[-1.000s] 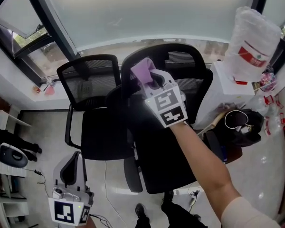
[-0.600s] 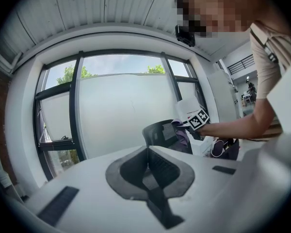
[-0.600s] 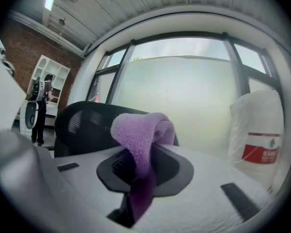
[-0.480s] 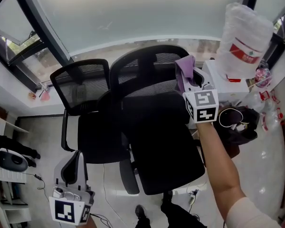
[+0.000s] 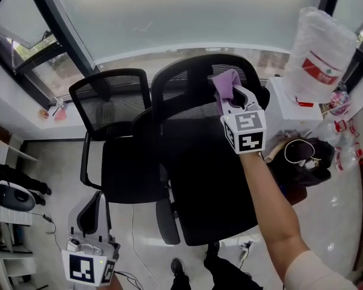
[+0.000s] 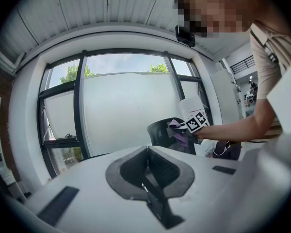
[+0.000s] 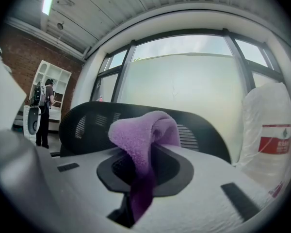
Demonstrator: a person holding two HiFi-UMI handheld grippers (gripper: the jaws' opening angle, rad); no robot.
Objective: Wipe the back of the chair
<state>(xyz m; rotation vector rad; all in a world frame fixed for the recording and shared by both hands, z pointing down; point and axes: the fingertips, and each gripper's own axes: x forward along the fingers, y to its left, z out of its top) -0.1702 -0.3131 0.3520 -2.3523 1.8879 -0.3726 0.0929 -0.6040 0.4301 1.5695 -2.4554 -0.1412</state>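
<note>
The black mesh office chair [image 5: 187, 125] faces me with its back [image 5: 181, 80] toward the window. My right gripper [image 5: 228, 94] is shut on a purple cloth [image 5: 224, 83] and presses it on the upper right part of the back. In the right gripper view the cloth [image 7: 143, 135] bulges out of the jaws, with the top of the chair back [image 7: 85, 123] just behind it. My left gripper [image 5: 92, 217] hangs low at the left, far from the chair, shut with nothing in it. From the left gripper view the cloth [image 6: 178, 128] shows small in the distance.
A second black chair [image 5: 112, 107] stands close to the left of the first. A big water bottle [image 5: 320, 47] on a white stand [image 5: 278, 119] is at the right, with dark gear [image 5: 305, 156] below it. Behind both chairs is the window [image 5: 187, 11]. A person [image 7: 42, 111] stands far off by shelves.
My right gripper swept the cloth from the upper left of the chair back across to its right edge, then came back a little to the left. The left gripper stayed put.
</note>
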